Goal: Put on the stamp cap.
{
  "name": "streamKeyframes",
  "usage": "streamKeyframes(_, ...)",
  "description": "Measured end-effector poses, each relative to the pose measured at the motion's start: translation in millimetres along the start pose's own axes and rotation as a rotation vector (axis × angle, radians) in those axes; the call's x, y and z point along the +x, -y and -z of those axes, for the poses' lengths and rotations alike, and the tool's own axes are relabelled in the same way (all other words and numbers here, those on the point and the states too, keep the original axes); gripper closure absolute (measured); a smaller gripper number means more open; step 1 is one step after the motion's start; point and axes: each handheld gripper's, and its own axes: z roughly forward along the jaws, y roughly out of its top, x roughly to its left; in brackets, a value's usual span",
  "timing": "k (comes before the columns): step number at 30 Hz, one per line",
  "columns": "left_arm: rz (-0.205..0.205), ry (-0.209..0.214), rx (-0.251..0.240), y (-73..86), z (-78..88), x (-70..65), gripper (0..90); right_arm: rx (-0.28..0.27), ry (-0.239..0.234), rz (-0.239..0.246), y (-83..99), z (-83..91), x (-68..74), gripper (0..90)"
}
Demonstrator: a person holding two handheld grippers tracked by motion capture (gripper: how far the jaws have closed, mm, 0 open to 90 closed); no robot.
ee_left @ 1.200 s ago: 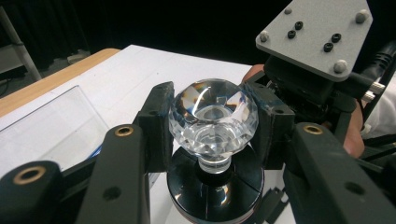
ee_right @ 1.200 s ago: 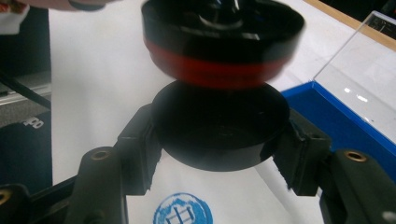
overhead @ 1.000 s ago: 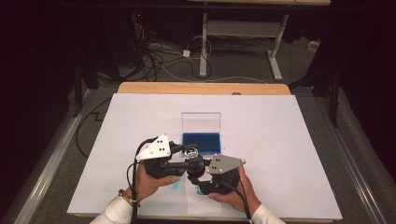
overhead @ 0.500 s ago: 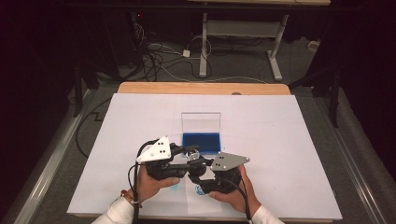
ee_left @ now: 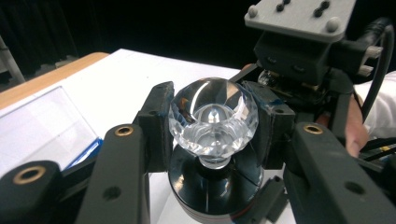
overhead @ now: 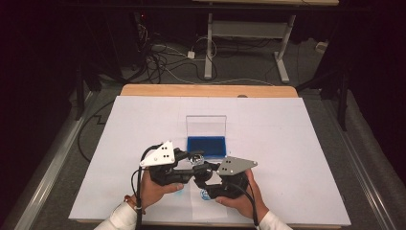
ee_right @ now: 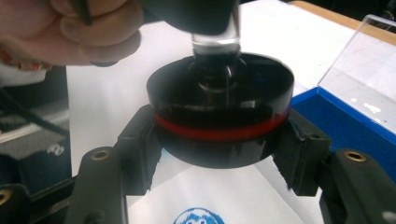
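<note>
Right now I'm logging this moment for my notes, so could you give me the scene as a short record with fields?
held thing: clear faceted crystal knob standing on a round black base with a red band
left gripper: shut on the crystal knob, fingers on either side
right gripper: shut on the black base
height: both held above the white sheet
box: open blue case, clear lid upright, beyond the grippers
print: blue round mark on the sheet under the base

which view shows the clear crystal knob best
The left gripper view: the crystal knob sits close up, facets sharp, clamped between that gripper's jaws above the black base. The right gripper view catches just its clear stem. In the high view it is a tiny glint.
</note>
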Motion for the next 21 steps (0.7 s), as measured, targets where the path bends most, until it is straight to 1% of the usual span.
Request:
streamKeyframes(3,0.002,0.000,0.007,0.6,-1.3,-0.2,54.3,0.012,-0.002,-0.001,0.9,-0.7,-0.1,39.3)
streamKeyframes(7,0.028,0.015,-0.002,2.2,-0.3,3.5,54.4,0.022,0.011,0.010,-0.3,1.2,0.1,39.3)
streamKeyframes(9,0.056,0.031,-0.018,4.1,0.6,6.2,54.4,0.025,0.017,0.023,-1.1,2.5,0.4,39.3)
streamKeyframes(11,0.075,0.041,-0.025,5.5,1.3,8.4,54.4,0.020,0.021,0.024,-1.3,3.8,0.8,39.3)
streamKeyframes(17,0.090,0.054,-0.020,7.0,0.5,10.1,54.5,0.030,0.030,0.033,-1.5,5.3,1.4,39.4)
streamKeyframes(18,0.096,0.053,-0.020,7.3,0.5,10.6,54.4,0.032,0.030,0.034,-1.5,5.4,1.6,39.4)
streamKeyframes(19,0.108,0.064,-0.016,7.7,0.3,11.8,54.5,0.034,0.035,0.035,-1.6,5.6,1.8,39.3)
streamKeyframes(20,0.115,0.069,-0.021,8.6,0.1,12.3,54.4,0.036,0.036,0.051,-2.1,5.7,3.2,39.4)
streamKeyframes(21,0.123,0.057,-0.021,8.7,0.3,12.4,54.5,0.040,0.047,0.056,-2.6,5.6,4.5,39.4)
